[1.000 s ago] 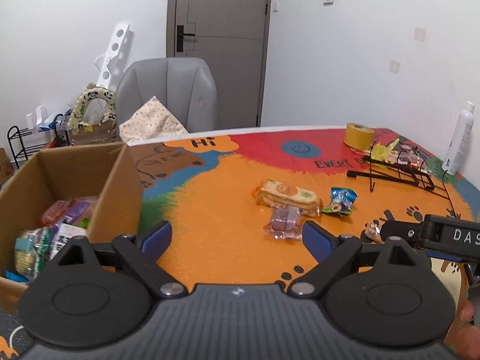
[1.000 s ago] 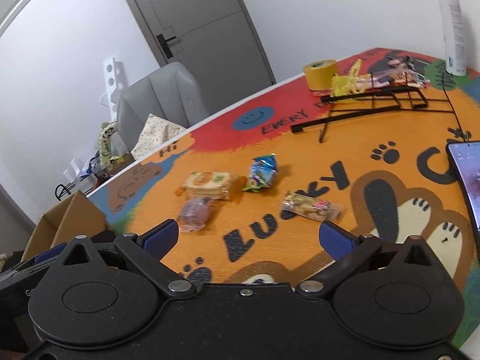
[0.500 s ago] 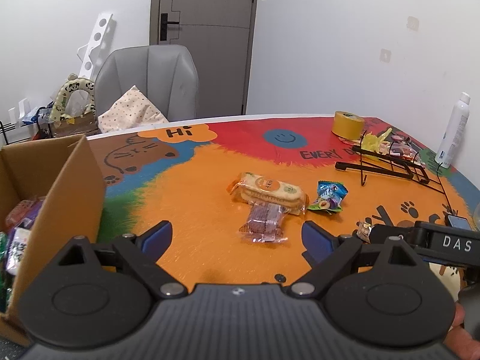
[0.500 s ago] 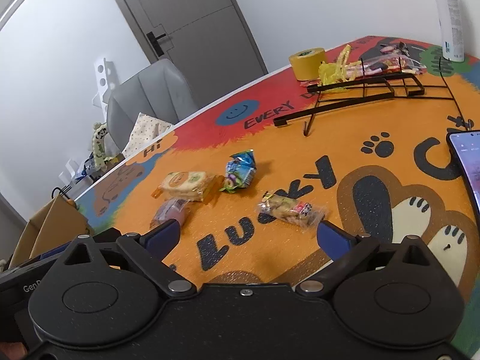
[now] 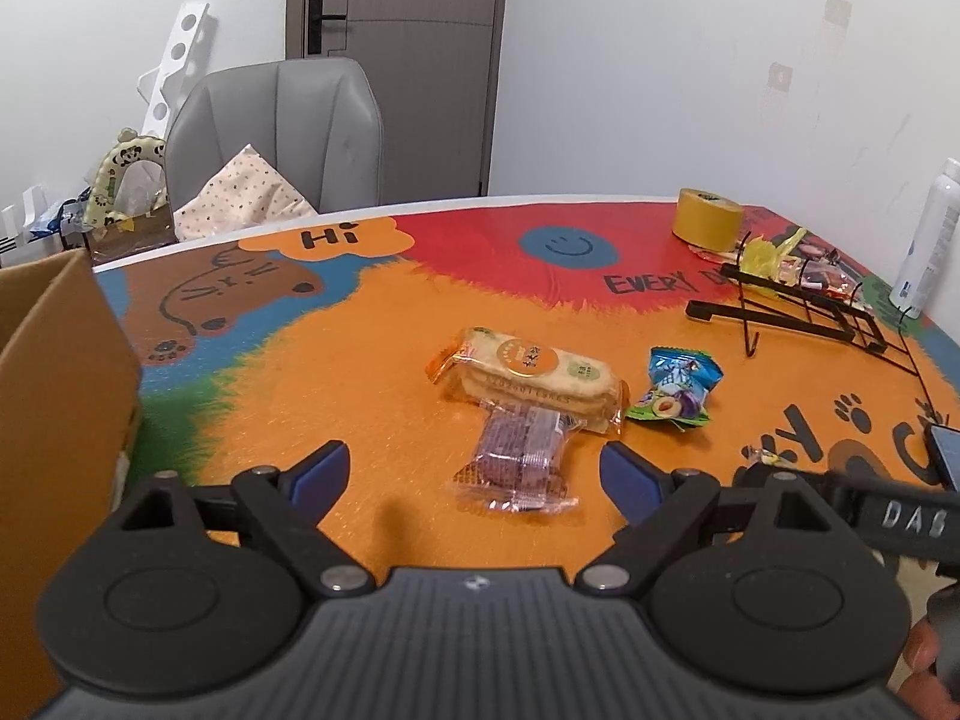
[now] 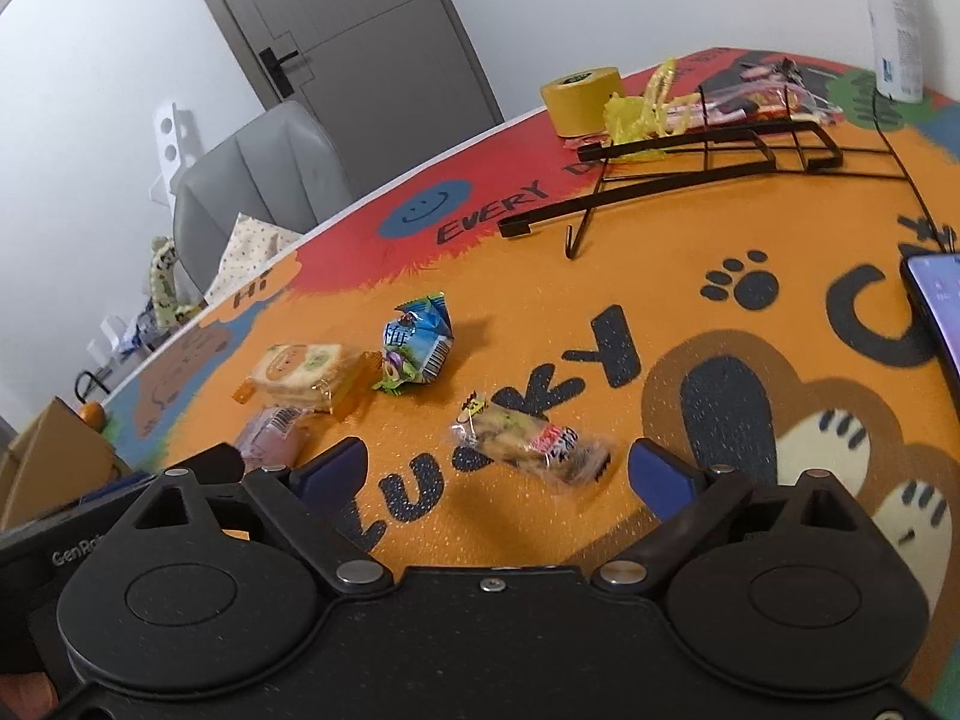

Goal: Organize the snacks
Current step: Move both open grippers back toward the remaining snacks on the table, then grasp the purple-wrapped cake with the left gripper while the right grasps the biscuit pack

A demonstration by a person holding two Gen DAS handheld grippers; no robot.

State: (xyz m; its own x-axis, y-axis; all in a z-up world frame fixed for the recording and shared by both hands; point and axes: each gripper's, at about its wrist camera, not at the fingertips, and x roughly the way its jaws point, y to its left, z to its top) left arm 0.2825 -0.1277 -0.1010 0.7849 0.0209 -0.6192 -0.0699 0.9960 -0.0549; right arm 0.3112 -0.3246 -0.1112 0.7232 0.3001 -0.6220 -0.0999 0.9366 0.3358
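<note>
orange mat (image 5: 372,372): purple snack (image 5: 521,456) lies lengthwise away from left tongs (image 5: 474,471).

Table (image 5: 372,324) with orange/red cartoon mat. On it, mid: rice cracker pack (image 5: 531,381), its near edge overlapping purple snack packet (image 5: 519,459); blue plum candy bag (image 5: 678,387) just beside; clear-wrapped snack bar (image 6: 531,444) nearer. Far end: yellow tape roll (image 5: 707,219), black wire rack (image 6: 708,162), white bottle (image 5: 927,240), phone (image 6: 936,312) at right edge
</note>
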